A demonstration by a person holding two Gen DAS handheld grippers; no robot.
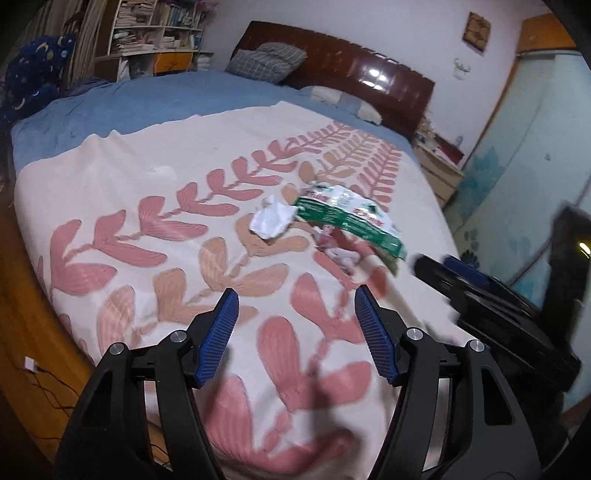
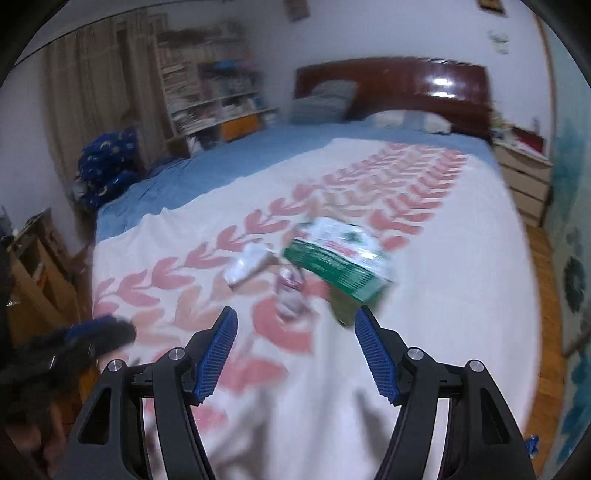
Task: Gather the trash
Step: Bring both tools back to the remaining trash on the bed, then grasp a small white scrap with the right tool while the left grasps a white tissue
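Three pieces of trash lie together on the bed's white and pink leaf-patterned blanket (image 1: 155, 184): a green and white snack bag (image 1: 351, 218) (image 2: 338, 266), a crumpled white paper (image 1: 271, 221) (image 2: 245, 266), and a small crumpled pink wrapper (image 1: 338, 247) (image 2: 290, 291). My left gripper (image 1: 295, 332) is open and empty, above the blanket short of the trash. My right gripper (image 2: 295, 343) is open and empty, just short of the pink wrapper and the bag. The right gripper shows blurred at the right in the left wrist view (image 1: 491, 295).
The bed has a blue sheet (image 1: 147, 103), pillows (image 1: 266, 61) and a dark wooden headboard (image 1: 362, 74). A bookshelf (image 1: 159, 33) stands far left, a nightstand (image 2: 524, 177) right of the bed. Wooden floor (image 2: 546, 332) runs along the bed's right side.
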